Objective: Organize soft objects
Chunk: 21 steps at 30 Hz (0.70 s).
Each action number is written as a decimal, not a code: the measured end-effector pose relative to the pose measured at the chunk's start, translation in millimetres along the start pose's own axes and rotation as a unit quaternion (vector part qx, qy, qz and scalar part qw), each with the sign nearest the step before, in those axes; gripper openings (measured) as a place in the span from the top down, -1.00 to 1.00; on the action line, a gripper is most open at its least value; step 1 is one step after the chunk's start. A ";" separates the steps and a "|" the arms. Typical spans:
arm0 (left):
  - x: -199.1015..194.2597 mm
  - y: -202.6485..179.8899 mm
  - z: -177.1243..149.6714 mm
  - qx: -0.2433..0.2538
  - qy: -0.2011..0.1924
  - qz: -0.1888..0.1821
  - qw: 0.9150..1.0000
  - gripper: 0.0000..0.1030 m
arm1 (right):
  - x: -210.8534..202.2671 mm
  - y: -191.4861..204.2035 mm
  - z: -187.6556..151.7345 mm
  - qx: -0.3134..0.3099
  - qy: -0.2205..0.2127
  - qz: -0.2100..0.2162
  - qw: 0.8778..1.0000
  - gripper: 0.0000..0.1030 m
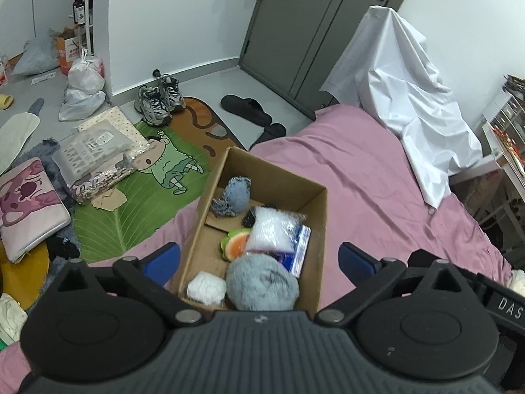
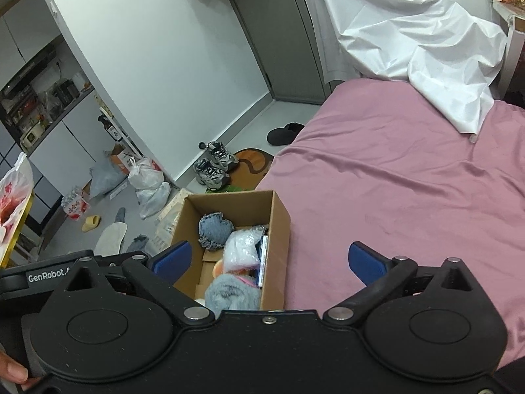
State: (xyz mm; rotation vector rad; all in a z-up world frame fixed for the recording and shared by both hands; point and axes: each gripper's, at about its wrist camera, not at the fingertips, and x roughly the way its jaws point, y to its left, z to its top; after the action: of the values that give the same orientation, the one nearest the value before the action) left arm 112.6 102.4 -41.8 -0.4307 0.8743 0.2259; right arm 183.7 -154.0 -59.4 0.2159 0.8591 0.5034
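An open cardboard box (image 1: 320,216) (image 2: 279,226) stands on the pink bed. Inside lie a grey-blue fluffy ball (image 1: 262,282) (image 2: 229,292), a white knitted ball (image 1: 206,287), a clear plastic packet (image 1: 274,231) (image 2: 241,248), an orange-and-green plush (image 1: 237,244) and a blue-grey fuzzy piece (image 1: 231,197) (image 2: 213,228). My left gripper (image 1: 259,261) hangs open above the box's near end, nothing between its blue pads (image 1: 162,262). In the right wrist view my right gripper (image 2: 269,261) is open too, wide over the box's right wall, and empty.
The pink bedsheet (image 1: 377,177) (image 2: 410,177) spreads to the right, with a white sheet (image 1: 410,75) (image 2: 426,32) draped at its far end. On the floor at left lie a green cartoon mat (image 1: 137,197), sneakers (image 1: 160,100) (image 2: 213,164), black slippers (image 1: 249,108), bags (image 1: 83,78) and packages (image 1: 95,151).
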 end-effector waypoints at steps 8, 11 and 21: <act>-32.5 -5.8 -17.9 0.028 0.011 -0.001 1.000 -0.99 | -29.7 8.4 -5.8 -0.033 0.003 -0.022 0.999 -1.00; -46.8 -7.8 -23.0 0.037 0.009 -0.006 0.999 -0.99 | -42.3 9.2 -9.3 -0.035 0.005 -0.012 0.999 -1.00; -83.2 -9.9 -40.6 0.049 -0.011 -0.015 0.999 -0.99 | -82.3 4.2 -17.5 -0.043 -0.007 -0.006 0.999 -1.00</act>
State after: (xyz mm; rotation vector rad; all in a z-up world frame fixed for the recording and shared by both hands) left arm 36.1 73.8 3.0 -0.3491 0.8539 0.1579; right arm 123.9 -192.3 -14.0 0.1356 0.8228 0.5267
